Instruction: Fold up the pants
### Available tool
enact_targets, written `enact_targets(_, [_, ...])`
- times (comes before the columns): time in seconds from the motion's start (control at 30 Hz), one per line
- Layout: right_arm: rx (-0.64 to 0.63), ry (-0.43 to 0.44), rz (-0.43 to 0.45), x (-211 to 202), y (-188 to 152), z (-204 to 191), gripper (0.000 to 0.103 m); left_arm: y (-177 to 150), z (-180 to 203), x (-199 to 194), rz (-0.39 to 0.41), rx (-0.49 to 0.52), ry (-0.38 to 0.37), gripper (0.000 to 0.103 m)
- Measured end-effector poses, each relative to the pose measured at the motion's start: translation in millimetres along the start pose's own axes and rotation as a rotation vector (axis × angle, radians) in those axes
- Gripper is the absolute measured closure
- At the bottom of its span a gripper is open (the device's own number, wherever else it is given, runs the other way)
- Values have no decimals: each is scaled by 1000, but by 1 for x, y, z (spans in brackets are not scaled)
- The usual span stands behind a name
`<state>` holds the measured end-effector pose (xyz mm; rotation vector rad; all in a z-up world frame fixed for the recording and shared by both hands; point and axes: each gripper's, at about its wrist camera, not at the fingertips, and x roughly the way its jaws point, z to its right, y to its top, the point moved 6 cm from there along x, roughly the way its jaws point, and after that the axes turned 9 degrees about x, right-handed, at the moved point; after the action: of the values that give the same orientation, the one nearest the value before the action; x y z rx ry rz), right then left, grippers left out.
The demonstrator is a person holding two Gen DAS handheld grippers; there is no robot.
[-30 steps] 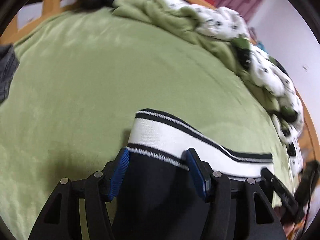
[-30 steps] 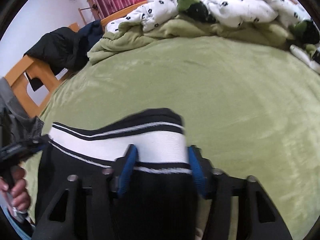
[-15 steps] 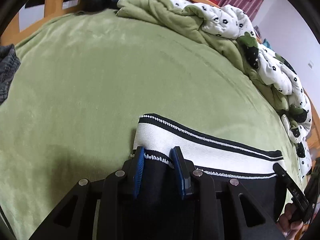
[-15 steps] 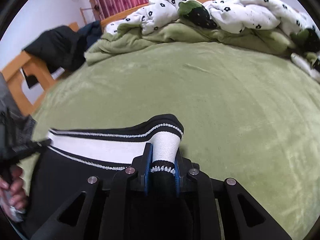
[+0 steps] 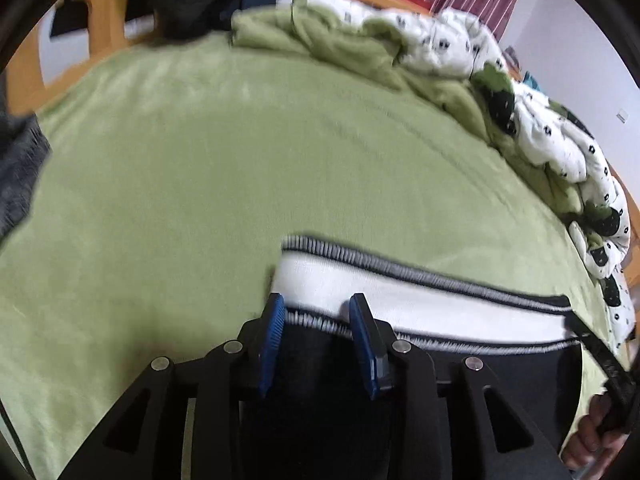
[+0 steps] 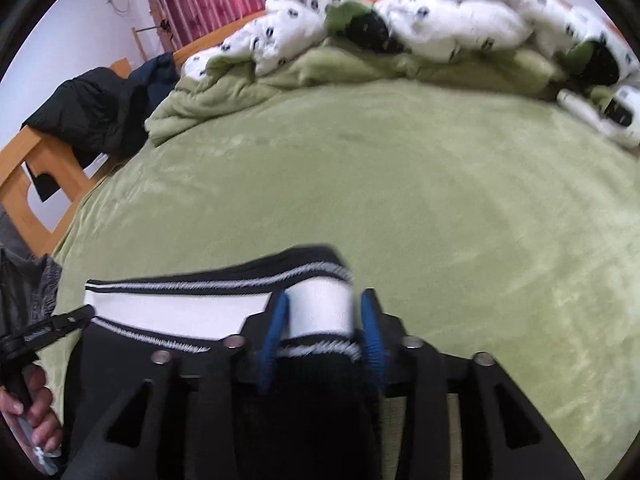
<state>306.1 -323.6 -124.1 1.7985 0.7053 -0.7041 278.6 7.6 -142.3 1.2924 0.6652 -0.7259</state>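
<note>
Black pants with a white waistband (image 5: 440,300) edged in black and white stitching lie on the green bed cover (image 5: 200,180). My left gripper (image 5: 316,312) is at the waistband's left corner, pads on the black cloth just below the band, jaws opening slightly. In the right wrist view the waistband (image 6: 180,312) runs to its right corner, curled up between the blue pads of my right gripper (image 6: 324,312). Those jaws are opening and the right pad stands just off the cloth. The pants' legs are hidden under the grippers.
A rumpled white and green quilt (image 6: 440,20) is piled along the far side. A dark jacket (image 6: 92,108) hangs over the wooden bed frame (image 6: 36,184). A grey garment (image 5: 20,168) lies at the left edge. A person's hand (image 6: 36,412) holds the other gripper.
Both grippers closed on the waistband corners, then widened again. The curl of white band in the right gripper has spread out. Neither hand has shifted much.
</note>
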Motion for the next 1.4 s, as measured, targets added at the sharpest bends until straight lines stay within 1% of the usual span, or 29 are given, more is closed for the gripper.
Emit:
enact_targets(0.03, [-7, 8, 50, -13, 7, -2, 64, 5, 1, -9, 33, 17, 14, 67])
enact_targets(0.07, [-5, 48, 91, -24, 11, -5, 64, 7, 3, -13, 50, 27, 14, 64])
enact_targets(0.13, [-4, 131, 151, -41, 16, -15, 64, 16, 12, -24, 102, 52, -24, 53])
enact_targets(0.17, [-21, 153, 155, -43, 16, -21, 64, 18, 19, -27, 126, 71, -40, 52])
enact_targets(0.23, [-83, 157, 129, -33, 9, -34, 64, 17, 30, -23, 131, 120, -35, 49])
enact_targets(0.27, [-123, 131, 96, -19, 3, -38, 65, 13, 34, -13, 96, 150, -6, 49])
enact_targets(0.3, [-148, 87, 59, -3, -2, -36, 67, 7, 35, 3, 37, 172, 16, 49])
enact_targets(0.33, [-164, 24, 1, 18, -9, -31, 70, 1, 32, 16, -14, 178, 21, 49])
enact_targets(0.37, [-148, 17, -25, 28, -11, -26, 71, -3, 27, 27, -49, 167, 33, 48])
enact_targets(0.4, [-96, 65, -25, 28, -6, -20, 73, -3, 23, 29, -51, 139, 24, 43])
enact_targets(0.43, [-69, 83, -37, 28, -3, -16, 84, -1, 19, 27, -47, 100, -1, 42])
enact_targets(0.47, [-53, 66, -42, 30, -1, -12, 89, 1, 16, 24, -54, 63, -23, 42])
enact_targets(0.53, [-42, 48, -44, 31, -1, -8, 90, 1, 11, 22, -72, 14, -58, 42])
enact_targets(0.57, [-57, 33, -39, 29, -1, -9, 90, -1, 9, 22, -86, -3, -70, 42])
enact_targets(0.6, [-85, 6, -28, 27, -2, -14, 90, -3, 9, 24, -97, -12, -74, 42])
enact_targets(0.63, [-106, -10, -21, 23, -4, -17, 87, -5, 9, 23, -102, -19, -77, 42])
enact_targets(0.7, [-169, -35, -7, 17, -7, -28, 84, -10, 12, 21, -99, -15, -70, 42])
enact_targets(0.73, [-207, -41, 0, 11, -10, -31, 82, -12, 14, 18, -98, -14, -69, 42])
enact_targets(0.83, [-262, -27, 7, -11, -26, -22, 77, -25, 21, 2, -101, -8, -100, 42])
enact_targets(0.87, [-272, -21, 11, -19, -30, -18, 73, -33, 25, -5, -107, 11, -112, 42])
enact_targets(0.93, [-288, -13, 10, -37, -43, -9, 61, -47, 29, -16, -111, 56, -103, 42])
enact_targets(1.0, [-287, -12, 6, -52, -59, 3, 61, -69, 33, -32, -112, 116, -72, 42])
enact_targets(1.07, [-269, -12, -18, -63, -77, 16, 61, -90, 34, -45, -112, 157, -62, 42])
enact_targets(1.13, [-278, -12, -13, -80, -91, 24, 61, -107, 31, -55, -118, 183, -45, 42])
enact_targets(1.17, [-296, -14, -17, -88, -98, 26, 61, -120, 30, -64, -113, 200, -62, 42])
enact_targets(1.2, [-320, -18, -20, -96, -105, 28, 61, -126, 30, -71, -105, 214, -68, 42])
enact_targets(1.3, [-381, -52, 13, -118, -116, 33, 61, -151, 27, -106, -48, 288, -100, 41])
enact_targets(1.33, [-385, -52, 20, -123, -117, 32, 61, -160, 26, -116, -36, 308, -115, 37])
enact_targets(1.4, [-367, -42, 34, -133, -116, 35, 61, -174, 23, -128, -24, 346, -124, 37])
